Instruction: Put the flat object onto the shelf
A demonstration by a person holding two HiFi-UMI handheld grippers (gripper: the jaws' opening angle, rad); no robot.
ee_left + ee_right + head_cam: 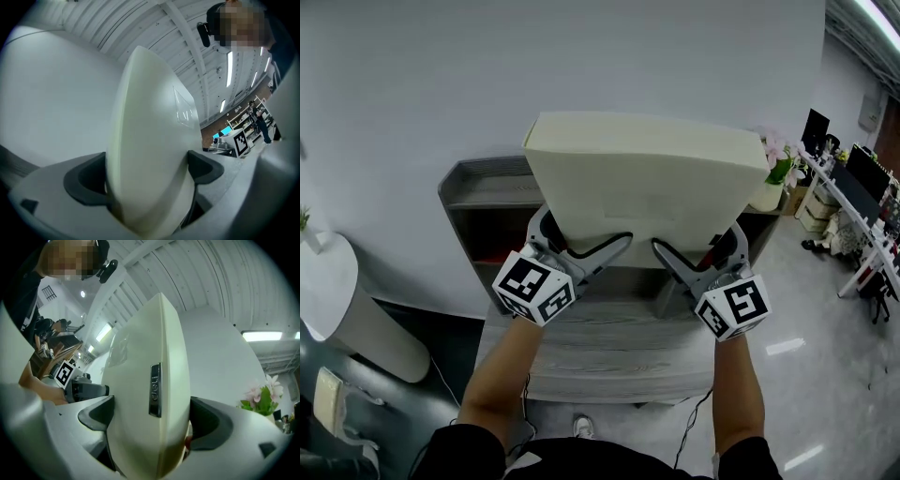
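A flat cream-white box-like object [642, 183] is held up in the air, tilted, in front of the grey shelf unit [483, 183]. My left gripper [605, 248] is shut on its lower left edge and my right gripper [670, 253] is shut on its lower right edge. In the left gripper view the cream object [150, 159] fills the gap between the jaws. In the right gripper view the object [150, 418] is clamped edge-on, with a small metal label on its spine. The shelf's compartments are mostly hidden behind the object.
A grey wood-grain table [609, 347] lies below the grippers. A white rounded stand [342, 300] is at the left. A pot of pink flowers [776, 173] sits at the right of the shelf, and office desks [862, 206] stand farther right. A white wall is behind.
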